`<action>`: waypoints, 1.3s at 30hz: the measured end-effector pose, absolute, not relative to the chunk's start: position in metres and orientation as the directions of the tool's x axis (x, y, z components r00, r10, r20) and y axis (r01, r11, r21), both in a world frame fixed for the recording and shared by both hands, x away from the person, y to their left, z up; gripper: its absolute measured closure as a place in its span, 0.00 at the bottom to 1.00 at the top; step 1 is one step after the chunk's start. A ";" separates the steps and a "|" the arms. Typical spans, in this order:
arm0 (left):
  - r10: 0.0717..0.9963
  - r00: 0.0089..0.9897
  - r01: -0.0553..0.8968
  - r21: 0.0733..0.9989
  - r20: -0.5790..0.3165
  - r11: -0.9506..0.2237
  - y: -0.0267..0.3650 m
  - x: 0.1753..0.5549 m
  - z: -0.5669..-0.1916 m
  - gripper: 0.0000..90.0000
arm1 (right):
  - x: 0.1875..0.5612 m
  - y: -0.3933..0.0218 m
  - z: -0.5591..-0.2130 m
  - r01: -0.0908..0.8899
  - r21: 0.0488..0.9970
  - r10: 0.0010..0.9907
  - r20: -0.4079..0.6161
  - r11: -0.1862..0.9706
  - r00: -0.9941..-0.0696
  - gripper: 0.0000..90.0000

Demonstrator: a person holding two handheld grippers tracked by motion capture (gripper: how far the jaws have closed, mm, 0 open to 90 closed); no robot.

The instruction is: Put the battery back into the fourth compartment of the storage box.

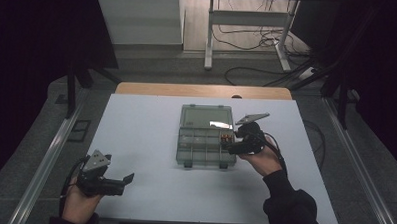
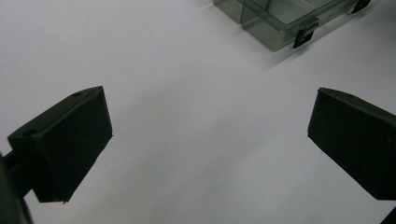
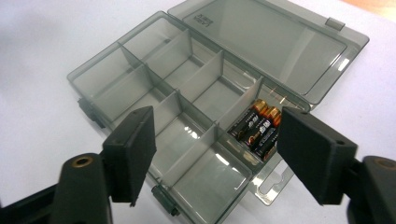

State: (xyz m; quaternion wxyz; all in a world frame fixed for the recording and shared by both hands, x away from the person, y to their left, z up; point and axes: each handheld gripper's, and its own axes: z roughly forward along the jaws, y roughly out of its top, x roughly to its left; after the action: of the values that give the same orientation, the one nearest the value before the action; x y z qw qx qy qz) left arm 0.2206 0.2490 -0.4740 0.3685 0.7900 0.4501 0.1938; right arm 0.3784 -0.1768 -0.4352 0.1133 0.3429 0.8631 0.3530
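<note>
L gripper (image 1: 115,183) sits near edge of the white table (image 1: 145,140), about 7 o'clock from the box; jaws wide apart, nothing btwn them, bare tabletop under. R gripper (image 1: 237,143) hovers at the box's 3 o'clock side; jaws apart, gripping nothing. Clear compartment box (image 3: 140,84) lies mid-table, lid (image 3: 271,42) flipped open toward 12 o'clock. Batteries (image 3: 258,129) lie in the compartment nearest the R gripper, just beyond its jaws.

Open organizer box (image 1: 206,137) mid table (image 1: 145,140), batteries (image 3: 258,128) in a compartment by its hinged lid (image 3: 271,46).
</note>
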 end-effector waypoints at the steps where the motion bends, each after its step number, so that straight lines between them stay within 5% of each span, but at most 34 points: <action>1: 0.854 0.520 0.568 0.757 -0.026 -0.323 0.249 0.221 -0.474 0.00 | 0.378 -0.177 -0.435 0.512 0.687 0.672 0.046 0.516 -0.739 0.29; 20: 0.851 0.524 0.569 0.759 -0.038 -0.316 0.250 0.220 -0.474 0.00 | 0.339 -0.191 -0.430 0.422 0.729 0.653 -0.046 0.540 -0.756 0.00; 39: 0.847 0.530 0.566 0.764 -0.050 -0.309 0.251 0.221 -0.475 0.00 | 0.301 -0.232 -0.435 0.441 0.784 0.703 0.008 0.436 -0.711 0.00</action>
State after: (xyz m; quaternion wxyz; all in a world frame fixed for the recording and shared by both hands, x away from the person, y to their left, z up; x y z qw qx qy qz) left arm 0.2207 0.2510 -0.4749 0.3799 0.7878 0.4484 0.1844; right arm 0.3010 -0.2325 -0.4350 0.1623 0.3440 0.8317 0.4044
